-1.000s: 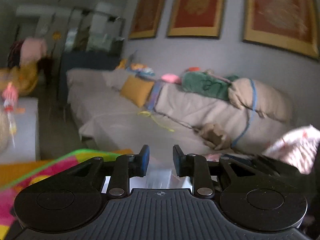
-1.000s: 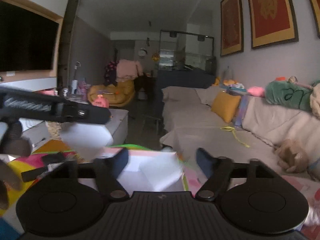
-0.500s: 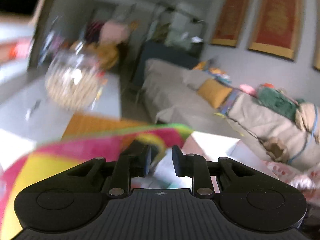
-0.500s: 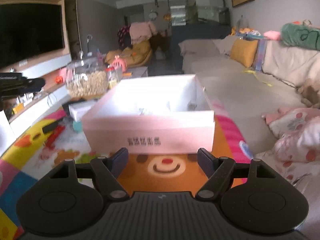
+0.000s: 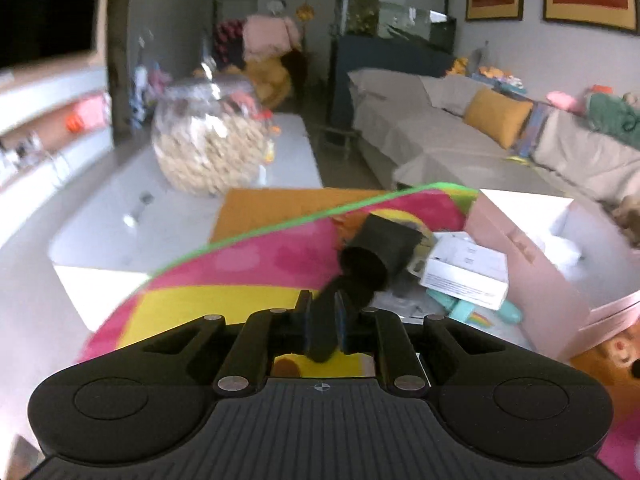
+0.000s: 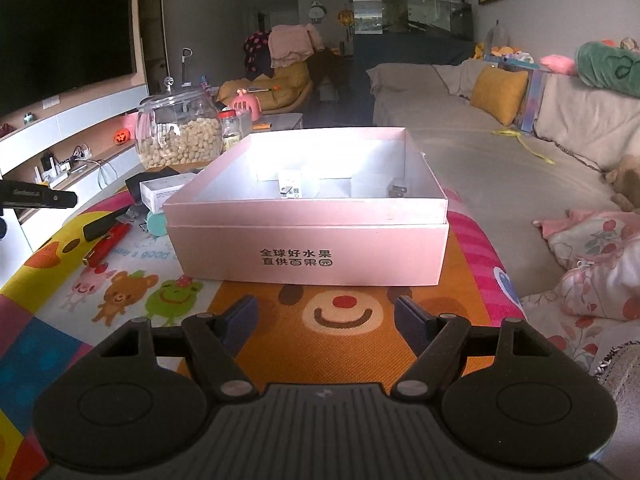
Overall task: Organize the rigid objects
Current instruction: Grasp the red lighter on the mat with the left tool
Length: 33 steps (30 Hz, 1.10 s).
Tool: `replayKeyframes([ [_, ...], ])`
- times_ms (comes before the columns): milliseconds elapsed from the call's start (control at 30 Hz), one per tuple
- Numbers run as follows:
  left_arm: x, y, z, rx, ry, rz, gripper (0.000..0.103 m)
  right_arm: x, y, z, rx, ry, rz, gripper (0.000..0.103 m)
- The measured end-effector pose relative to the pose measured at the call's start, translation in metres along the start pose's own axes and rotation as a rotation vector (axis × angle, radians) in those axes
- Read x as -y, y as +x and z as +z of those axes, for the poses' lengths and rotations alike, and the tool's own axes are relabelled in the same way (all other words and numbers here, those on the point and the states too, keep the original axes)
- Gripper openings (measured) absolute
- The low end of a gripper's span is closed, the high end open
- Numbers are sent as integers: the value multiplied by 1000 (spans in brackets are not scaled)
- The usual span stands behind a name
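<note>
My left gripper [image 5: 322,304] points down at the colourful play mat [image 5: 248,264]. Its jaws are closing tight on a black oblong object [image 5: 354,286], with the pads pressing on its sides. Just past it lie a small white box [image 5: 466,270] and a teal item [image 5: 472,308], next to the open pink box [image 5: 520,264]. My right gripper [image 6: 326,320] stands open over the orange bear print, a little in front of the pink box [image 6: 308,248], with nothing between its fingers. Inside that box sit a small white carton [image 6: 290,184] and a small dark piece [image 6: 397,191].
A glass jar of nuts [image 6: 178,136] stands behind the mat on a white table [image 5: 120,216]. A red bar [image 6: 106,246] and the small white box [image 6: 164,192] lie left of the pink box. A sofa [image 6: 460,148] with cushions runs along the right.
The left view swung from the sofa down to the mat, and the left jaws closed on the black object. The right gripper sank toward the mat before the pink box, still open.
</note>
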State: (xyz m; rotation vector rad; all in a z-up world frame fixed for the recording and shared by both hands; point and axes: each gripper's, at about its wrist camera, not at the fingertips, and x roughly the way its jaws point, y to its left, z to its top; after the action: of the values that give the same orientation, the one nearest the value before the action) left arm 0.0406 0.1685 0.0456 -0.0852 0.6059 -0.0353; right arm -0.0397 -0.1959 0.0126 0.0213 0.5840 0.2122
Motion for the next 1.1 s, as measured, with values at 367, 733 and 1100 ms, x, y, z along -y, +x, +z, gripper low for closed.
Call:
replayKeyframes([
  [367, 35, 18, -15, -100, -9, -83, 17, -2, 2, 0, -14, -4, 2, 76],
  [733, 49, 34, -19, -84, 49, -19, 21, -3, 2, -1, -9, -8, 2, 76],
  [1100, 48, 39, -22, -136, 52, 5, 31, -3, 2, -1, -5, -15, -4, 76],
])
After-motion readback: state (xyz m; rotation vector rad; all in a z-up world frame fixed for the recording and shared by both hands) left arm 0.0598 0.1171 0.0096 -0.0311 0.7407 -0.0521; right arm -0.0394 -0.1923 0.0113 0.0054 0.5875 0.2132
